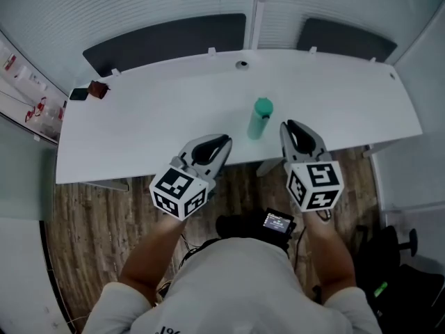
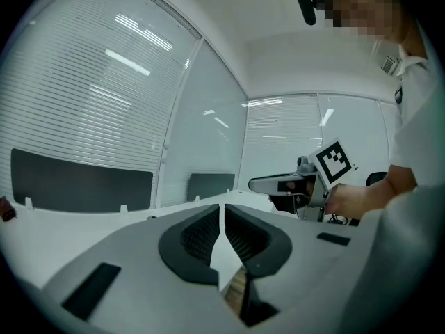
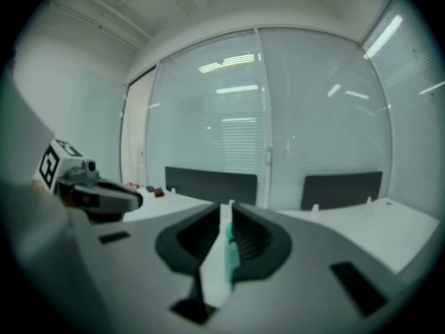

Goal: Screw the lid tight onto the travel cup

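A green travel cup [image 1: 259, 124] stands upright on the white table [image 1: 160, 110] near its front edge, with its green lid [image 1: 263, 106] on top. My left gripper [image 1: 224, 143] hovers over the front edge to the cup's left, apart from it, jaws shut and empty. My right gripper [image 1: 287, 126] is just right of the cup, not touching it, jaws nearly together with nothing between them. In the right gripper view only a green sliver of the cup [image 3: 230, 252] shows through the narrow gap beyond the jaws. The left gripper view shows no cup.
A small red and black object [image 1: 90, 90] lies at the table's far left corner. A round cable hole [image 1: 241, 65] sits at the back middle. Two dark chair backs [image 1: 167, 40] [image 1: 345, 39] stand behind the table. A black chair base [image 1: 396, 245] is on the floor at right.
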A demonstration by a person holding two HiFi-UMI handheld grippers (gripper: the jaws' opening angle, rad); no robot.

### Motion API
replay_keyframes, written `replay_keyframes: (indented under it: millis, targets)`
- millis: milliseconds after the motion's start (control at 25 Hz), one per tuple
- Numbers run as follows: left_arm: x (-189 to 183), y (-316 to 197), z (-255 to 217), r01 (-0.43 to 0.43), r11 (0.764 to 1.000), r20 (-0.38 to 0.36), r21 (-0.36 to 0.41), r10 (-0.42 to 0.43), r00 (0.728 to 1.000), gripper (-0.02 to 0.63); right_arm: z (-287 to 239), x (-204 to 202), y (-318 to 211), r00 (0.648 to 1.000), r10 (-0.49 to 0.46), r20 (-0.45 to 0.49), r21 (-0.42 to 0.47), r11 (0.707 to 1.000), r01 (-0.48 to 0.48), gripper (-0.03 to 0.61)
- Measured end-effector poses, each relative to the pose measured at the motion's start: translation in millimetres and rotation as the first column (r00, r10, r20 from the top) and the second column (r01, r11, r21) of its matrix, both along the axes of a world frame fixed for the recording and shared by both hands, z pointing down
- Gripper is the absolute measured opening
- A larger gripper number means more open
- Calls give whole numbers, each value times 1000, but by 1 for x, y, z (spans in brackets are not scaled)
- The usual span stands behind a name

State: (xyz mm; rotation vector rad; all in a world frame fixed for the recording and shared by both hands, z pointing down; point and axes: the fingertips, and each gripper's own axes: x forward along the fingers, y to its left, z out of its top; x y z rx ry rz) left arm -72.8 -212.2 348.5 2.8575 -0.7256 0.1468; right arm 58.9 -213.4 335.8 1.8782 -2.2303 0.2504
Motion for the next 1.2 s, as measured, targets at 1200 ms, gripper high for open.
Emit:
replay_keyframes:
  millis: [1200]
  targets:
    - [48, 153, 28, 123, 980, 1, -154, -124, 992, 45, 30, 41, 132, 991, -127, 30, -87, 988, 129, 52]
